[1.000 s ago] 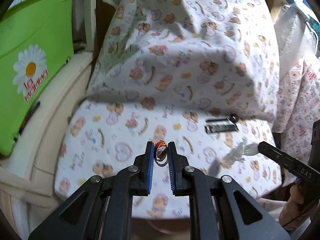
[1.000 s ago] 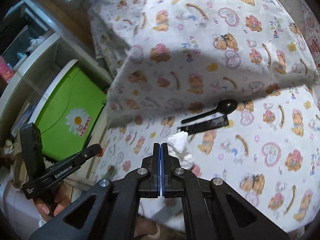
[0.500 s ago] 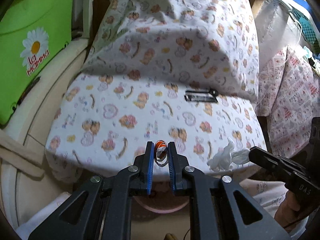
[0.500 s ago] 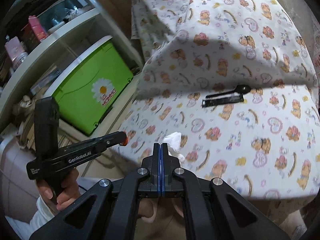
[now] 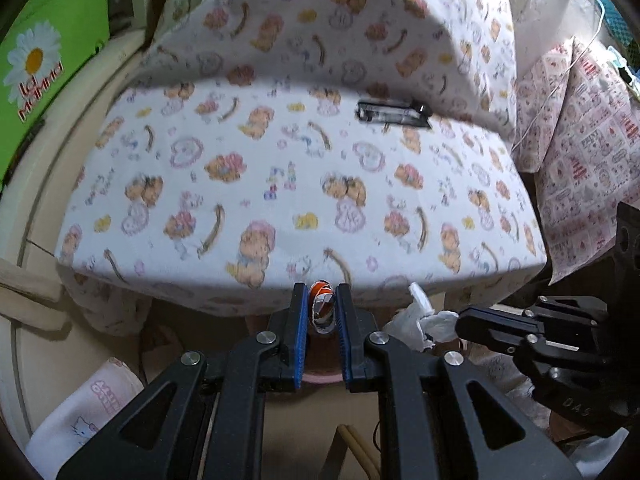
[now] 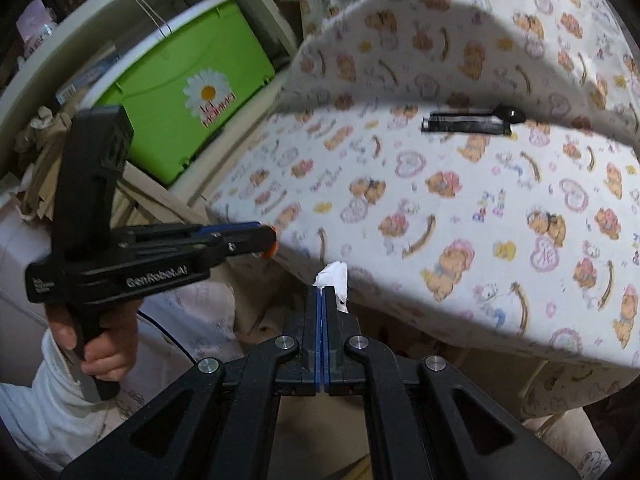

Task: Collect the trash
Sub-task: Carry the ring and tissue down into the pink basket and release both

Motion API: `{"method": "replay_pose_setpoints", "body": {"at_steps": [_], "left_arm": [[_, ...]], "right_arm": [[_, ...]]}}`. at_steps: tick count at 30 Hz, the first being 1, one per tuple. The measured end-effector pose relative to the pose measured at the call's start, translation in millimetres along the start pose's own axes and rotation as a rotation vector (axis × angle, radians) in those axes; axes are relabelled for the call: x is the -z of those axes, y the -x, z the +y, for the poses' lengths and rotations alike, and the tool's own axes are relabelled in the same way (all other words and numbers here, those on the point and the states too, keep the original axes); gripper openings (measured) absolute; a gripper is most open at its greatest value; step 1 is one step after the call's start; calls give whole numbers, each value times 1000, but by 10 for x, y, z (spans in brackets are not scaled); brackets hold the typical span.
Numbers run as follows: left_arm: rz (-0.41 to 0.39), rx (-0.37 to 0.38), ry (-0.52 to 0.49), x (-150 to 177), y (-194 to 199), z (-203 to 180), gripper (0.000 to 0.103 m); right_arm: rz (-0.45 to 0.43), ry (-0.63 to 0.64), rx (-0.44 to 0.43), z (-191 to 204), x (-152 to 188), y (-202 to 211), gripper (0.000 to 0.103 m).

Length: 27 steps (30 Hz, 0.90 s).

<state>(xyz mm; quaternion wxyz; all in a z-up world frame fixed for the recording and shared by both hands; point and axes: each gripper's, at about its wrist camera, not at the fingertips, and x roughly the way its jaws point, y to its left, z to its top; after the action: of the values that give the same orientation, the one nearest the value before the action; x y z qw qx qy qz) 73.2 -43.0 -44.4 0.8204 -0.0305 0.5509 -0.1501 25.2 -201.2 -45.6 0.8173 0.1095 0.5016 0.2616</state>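
Foil fills the narrow gap of my left claw [image 5: 321,306]: a small crumpled wrapper [image 5: 321,305], orange and silver, pinched between the blue pads at the lower centre of the left wrist frame. My right claw [image 6: 321,294] has its pads pressed flat together, and a white crumpled tissue [image 6: 334,280] sticks out from the tips, up and to the right of them, in the lower centre of the right wrist frame. In the left view that same tissue [image 5: 420,322] shows at lower right, clamped at the nose of the right claw [image 5: 460,322].

Both claws sit past the near edge of the cushion [image 5: 280,184], a white one printed with bears and hearts that takes up the middle of each frame. On it, toward the upper right, lie a black spoon [image 6: 510,113] and a flat black packet [image 6: 464,125] touching it, right at the foot of the raised back cushion.

My left hand [image 6: 100,344] grips its claw's handle at the lower left of the right wrist frame, with a white sleeve [image 6: 44,404] below it. A green storage box [image 6: 192,96] with a daisy sticker stands in the upper left, tucked under a white shelf [image 6: 100,28].
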Motion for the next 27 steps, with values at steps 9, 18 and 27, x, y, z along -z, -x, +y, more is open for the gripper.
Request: {"method": "replay_pose_setpoints", "body": {"at_steps": [9, 18, 27], "left_arm": [[165, 3, 44, 153, -439, 48, 13], [270, -42, 85, 355, -904, 143, 14], [297, -42, 103, 372, -1065, 183, 22]], "right_arm": [[139, -4, 107, -47, 169, -390, 1], [258, -21, 204, -166, 334, -868, 1], [295, -50, 267, -300, 369, -1087, 1]]}}
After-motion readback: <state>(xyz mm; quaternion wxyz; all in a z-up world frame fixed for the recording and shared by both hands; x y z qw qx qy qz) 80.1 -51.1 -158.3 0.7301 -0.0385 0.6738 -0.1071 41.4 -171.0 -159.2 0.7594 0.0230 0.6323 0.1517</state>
